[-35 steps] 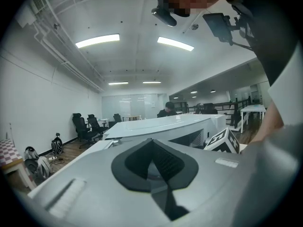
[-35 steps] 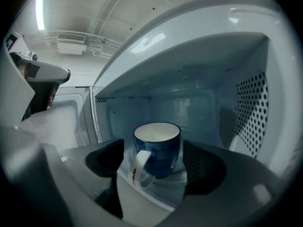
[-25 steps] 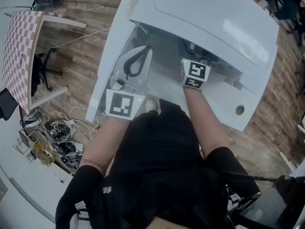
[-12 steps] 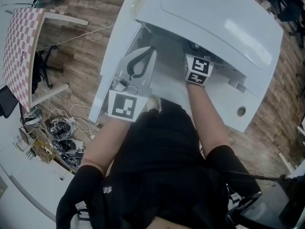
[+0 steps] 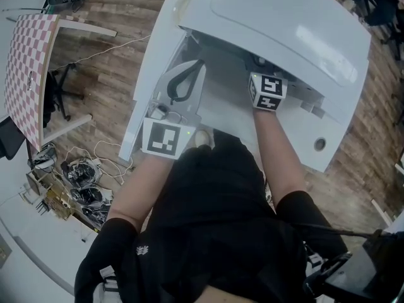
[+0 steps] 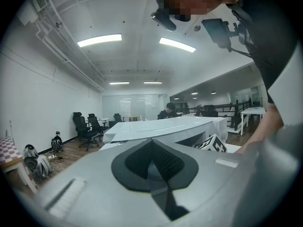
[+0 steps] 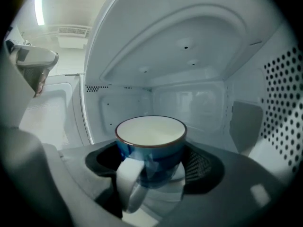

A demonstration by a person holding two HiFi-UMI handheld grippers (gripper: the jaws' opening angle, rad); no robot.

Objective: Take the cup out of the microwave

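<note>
We had the right gripper reaching into the open microwave, which stood on a white table. From the head view only its marker cube and our forearm showed below the oven's top edge. The cup, blue outside and white inside, stood upright on the floor of the oven chamber, with its white handle turned toward the camera. It sat between the right gripper's jaws. Those jaws stood wide apart and had just been closing a little. A dark gap showed beside the cup on the handle side, and we could not see either pad pressing on its wall.

We held the left gripper outside the oven, to the left of the opening and well apart from the cup. Its jaws met at the tips with nothing between them. In the left gripper view it pointed across the room, where office chairs stood along the far wall. A checkered table stood on the wooden floor to our left.
</note>
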